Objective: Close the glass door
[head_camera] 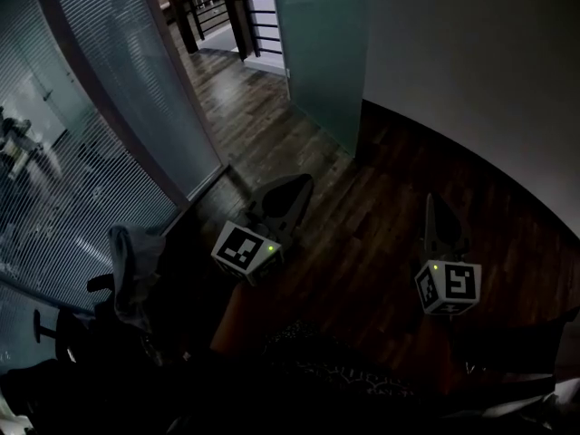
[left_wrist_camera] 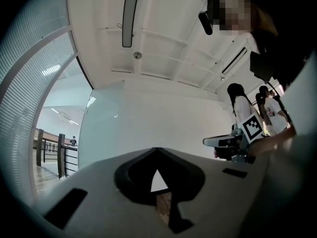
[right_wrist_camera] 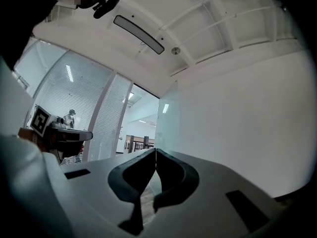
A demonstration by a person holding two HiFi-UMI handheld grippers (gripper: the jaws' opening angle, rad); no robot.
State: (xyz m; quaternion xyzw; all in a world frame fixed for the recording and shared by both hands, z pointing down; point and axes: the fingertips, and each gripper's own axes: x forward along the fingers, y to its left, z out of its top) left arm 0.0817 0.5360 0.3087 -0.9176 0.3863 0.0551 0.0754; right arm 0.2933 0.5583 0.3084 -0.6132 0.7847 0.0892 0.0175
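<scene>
**A:** What is filling most of the head view?

**B:** The dark wooden floor [head_camera: 362, 234] is spreading under everything. A white wall [head_camera: 471, 71] is rising on the right, and a striped glass partition [head_camera: 82, 152] is curving along the left.

**A:** Where is the glass door sitting?

**B:** The frosted glass door [head_camera: 322, 53] is standing upright ahead of both grippers, with its long axis running vertically. It is standing swung open, with its panel lying close along the white wall. Its bottom edge is running from the wall's foot toward the railing [head_camera: 227, 7] beyond the doorway. Both grippers are hanging well apart from it.

**A:** How is the left gripper looking?

**B:** The left gripper [head_camera: 294, 191] is hovering over the floor and pointing toward the doorway. Its jaws are meeting at the tips and pinching nothing, with only a small triangular gap showing behind the tips.

**A:** And the right one?

**B:** The right gripper [head_camera: 430, 208] is hovering nearer the white wall and pointing at the door's frosted panel. Its jaws are pressing fully together, and nothing is sitting between them.
</scene>
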